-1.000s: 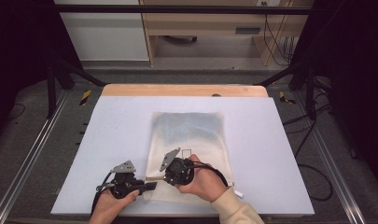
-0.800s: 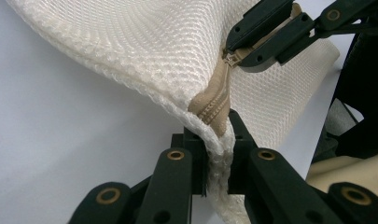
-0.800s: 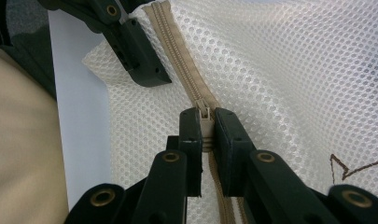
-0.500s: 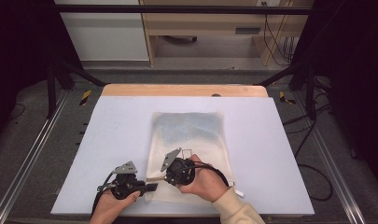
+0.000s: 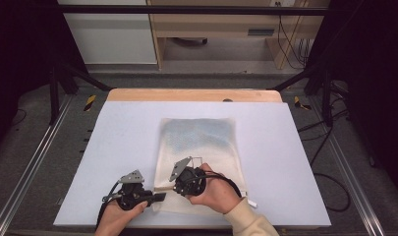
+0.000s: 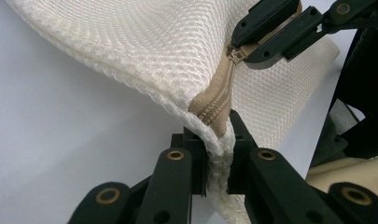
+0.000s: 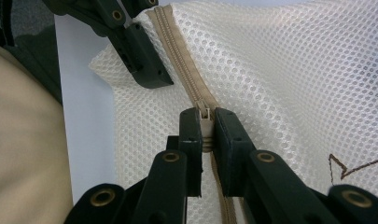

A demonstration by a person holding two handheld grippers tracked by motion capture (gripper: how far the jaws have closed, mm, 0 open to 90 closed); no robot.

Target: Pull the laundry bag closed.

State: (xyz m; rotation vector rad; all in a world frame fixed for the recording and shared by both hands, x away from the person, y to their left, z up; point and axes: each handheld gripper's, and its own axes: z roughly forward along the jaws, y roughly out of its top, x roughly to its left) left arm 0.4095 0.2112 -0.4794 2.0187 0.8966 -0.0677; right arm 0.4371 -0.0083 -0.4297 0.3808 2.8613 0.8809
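On the tabletop (image 5: 113,132), the left tool (image 6: 218,154) is closed on the mesh bag's (image 5: 199,142) corner, while the right tool (image 7: 206,135) pinches its zipper pull (image 7: 206,122).

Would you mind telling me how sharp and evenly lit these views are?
High view: soft and low in detail, table bright, surroundings dark. Left gripper view: mesh bag crisp, no glare. Right gripper view: zipper pull sharp between the tongs, sleeve at left blurred.
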